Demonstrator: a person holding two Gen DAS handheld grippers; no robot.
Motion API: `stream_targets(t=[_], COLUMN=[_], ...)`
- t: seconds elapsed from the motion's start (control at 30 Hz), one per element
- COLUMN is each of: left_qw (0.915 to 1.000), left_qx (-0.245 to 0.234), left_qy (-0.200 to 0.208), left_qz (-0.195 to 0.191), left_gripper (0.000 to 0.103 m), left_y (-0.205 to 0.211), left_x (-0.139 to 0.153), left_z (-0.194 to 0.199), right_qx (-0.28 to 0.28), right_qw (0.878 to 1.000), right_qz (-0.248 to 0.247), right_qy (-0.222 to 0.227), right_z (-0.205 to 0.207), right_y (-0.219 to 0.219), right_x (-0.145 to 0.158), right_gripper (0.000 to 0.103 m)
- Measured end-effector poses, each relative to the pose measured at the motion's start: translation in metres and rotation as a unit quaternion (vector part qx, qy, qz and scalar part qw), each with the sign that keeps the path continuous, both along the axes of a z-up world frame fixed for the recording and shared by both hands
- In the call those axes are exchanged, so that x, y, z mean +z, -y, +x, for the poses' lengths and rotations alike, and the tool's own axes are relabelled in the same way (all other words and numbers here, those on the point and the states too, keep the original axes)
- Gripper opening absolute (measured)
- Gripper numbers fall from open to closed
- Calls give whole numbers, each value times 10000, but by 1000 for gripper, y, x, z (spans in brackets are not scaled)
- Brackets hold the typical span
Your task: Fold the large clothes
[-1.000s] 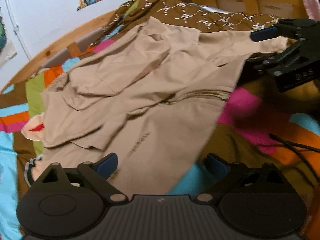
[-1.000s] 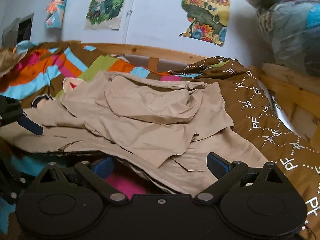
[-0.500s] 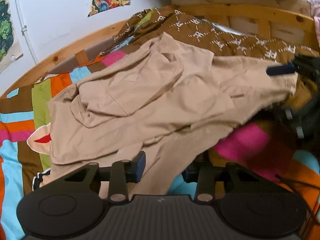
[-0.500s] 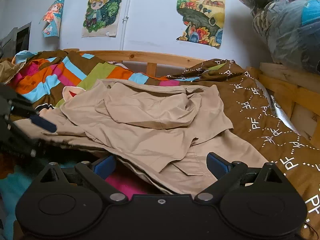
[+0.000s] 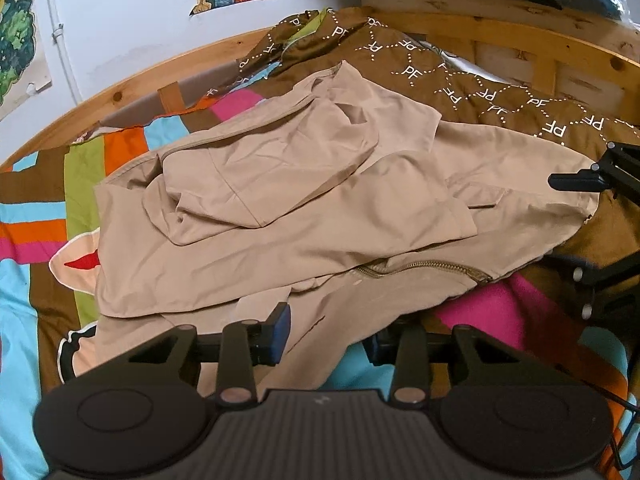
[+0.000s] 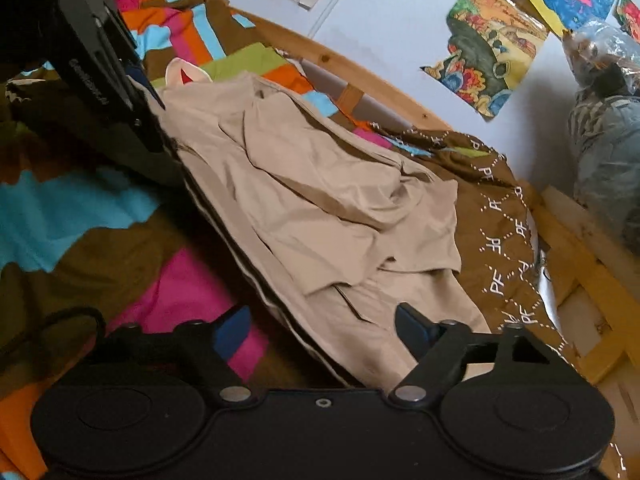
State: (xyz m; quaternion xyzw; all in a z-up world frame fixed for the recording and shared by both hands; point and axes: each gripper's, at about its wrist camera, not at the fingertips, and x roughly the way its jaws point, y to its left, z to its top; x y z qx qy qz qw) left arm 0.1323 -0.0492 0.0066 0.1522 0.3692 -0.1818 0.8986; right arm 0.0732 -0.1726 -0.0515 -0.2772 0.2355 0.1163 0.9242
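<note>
Left wrist view: left claw (image 5: 326,334) grips the beige jacket (image 5: 304,200) hem; right claw (image 6: 320,330) closing, ungripped; lift both evenly.

A beige zip-up jacket (image 5: 304,200) lies rumpled, partly folded over itself, on the bed.

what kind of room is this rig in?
Most likely a child's bedroom. A beige jacket lies on a bed with a wooden frame and a bright striped cover, and cartoon-style posters hang on the white wall behind it.
</note>
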Motion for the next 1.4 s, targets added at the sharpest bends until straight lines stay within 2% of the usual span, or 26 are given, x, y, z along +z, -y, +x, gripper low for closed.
stream_targets(t=[0.1, 0.17, 0.23, 0.33, 0.47, 0.57, 0.67, 0.77, 0.83, 0.9, 1.0, 1.07, 1.2, 1.27, 1.4], left_qw=[10000, 10000, 10000, 9999, 9997, 9985, 9960, 9924, 9904, 9890, 9874, 9877, 9864, 9851, 9804], left_qx=[17, 41, 62, 119, 143, 252, 603, 1061, 1193, 1285, 1367, 1355, 1349, 1440, 1654], left_qy=[-1, -4, -25, -20, -46, -62, -93, 95, 184, 236, 310, 373, 649, 762, 1049], left_qz=[-12, -18, -37, 18, 186, 490, 648, 610, 667, 696, 735, 692, 673, 542, 189], left_gripper=[43, 44, 48, 57, 63, 63, 62, 62, 62, 58, 45, 25, 15, 10, 4], left_y=[1, 0, -1, -2, -11, -24, -46, -72, -81, -87, -91, -91, -86, -87, -94], left_x=[1, 1, 0, -3, -14, -28, -42, -45, -44, -41, -36, -34, -27, -21, -7], left_z=[0, 0, 0, -3, -18, -39, -62, -82, -87, -86, -78, -74, -75, -77, -84], right_qx=[-59, -45, -25, -32, -149, -176, -218, -226, -213, -207, -221, -245, -284, -296, -313], right_qw=[9999, 9998, 9993, 9993, 9982, 9980, 9978, 9976, 9977, 9978, 9977, 9977, 9979, 9978, 9980], right_qz=[79, 213, 367, 366, 573, 551, 518, 537, 512, 498, 500, 489, 465, 495, 468], right_qy=[36, -6, -51, -8, 63, 248, 351, 367, 388, 391, 392, 399, 361, 322, 279], right_z=[-1, -1, -1, -1, 2, 0, -1, 0, 0, 0, 0, 0, -1, -1, -3], right_y=[5, 8, 8, 6, 10, 8, 7, 8, 8, 8, 7, 7, 8, 9, 7], right_x=[5, 9, 12, 12, 15, 16, 16, 17, 17, 17, 17, 17, 15, 14, 12], right_gripper=[59, 33, 24, 20, 18, 17, 17, 17, 17, 17, 17, 19, 22, 22, 14])
